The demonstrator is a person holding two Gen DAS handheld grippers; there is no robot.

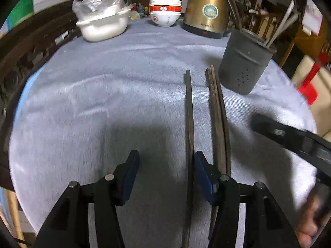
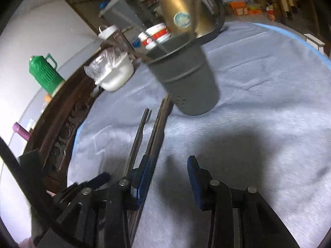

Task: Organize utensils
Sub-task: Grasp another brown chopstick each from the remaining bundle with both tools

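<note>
Three dark wooden chopsticks lie lengthwise on the grey-blue cloth. A single chopstick (image 1: 189, 124) runs between the fingers of my left gripper (image 1: 166, 165), close to the right pad and not pressed; the jaws stand open. A pair of chopsticks (image 1: 217, 113) lies just right of it and passes under my right finger. The grey utensil holder (image 1: 246, 62), with several sticks in it, stands upright beyond them. In the right wrist view, my right gripper (image 2: 169, 171) is open over bare cloth, with the pair (image 2: 159, 128) beside its left finger and the holder (image 2: 186, 78) ahead.
At the table's far side stand a brass kettle (image 1: 204, 10), stacked bowls (image 1: 165, 12) and a white pot (image 1: 103, 26) under a plastic bag. A dark carved wooden rail (image 2: 62, 124) borders the left side, with a green flask (image 2: 44, 72) behind it.
</note>
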